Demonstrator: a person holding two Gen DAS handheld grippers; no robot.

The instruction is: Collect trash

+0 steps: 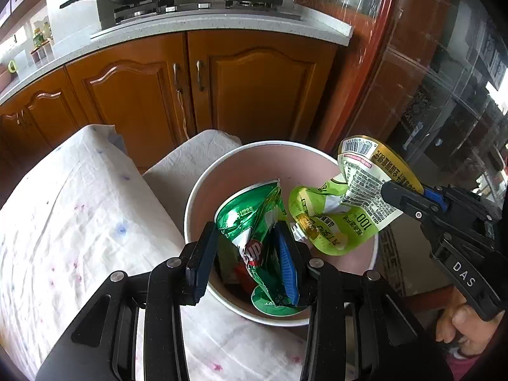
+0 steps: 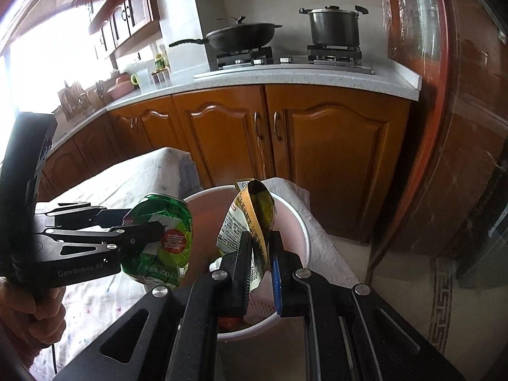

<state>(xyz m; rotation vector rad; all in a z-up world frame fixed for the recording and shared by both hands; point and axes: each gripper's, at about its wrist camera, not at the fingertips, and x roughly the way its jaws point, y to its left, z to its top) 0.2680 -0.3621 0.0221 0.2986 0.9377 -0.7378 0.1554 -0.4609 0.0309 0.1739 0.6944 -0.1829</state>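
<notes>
A pink round bin [image 1: 254,162] with a white rim stands at the edge of a cloth-covered table [image 1: 79,222]. My left gripper [image 1: 250,257] is shut on a crumpled green 7UP wrapper [image 1: 250,216] and holds it over the bin's mouth. My right gripper [image 2: 258,263] is shut on a flattened green and gold drink pouch [image 2: 254,216], also over the bin [image 2: 295,219]. The pouch [image 1: 358,197] and the right gripper [image 1: 409,203] show at the right of the left wrist view. The left gripper [image 2: 136,235] and the wrapper [image 2: 165,241] show at the left of the right wrist view. Something red lies at the bin's bottom.
Wooden kitchen cabinets [image 1: 247,89] stand behind the bin, under a grey counter with a stove, a wok [image 2: 241,35] and a pot [image 2: 333,27]. A red-brown door frame [image 2: 441,120] is at the right. Tiled floor [image 2: 397,273] lies right of the table.
</notes>
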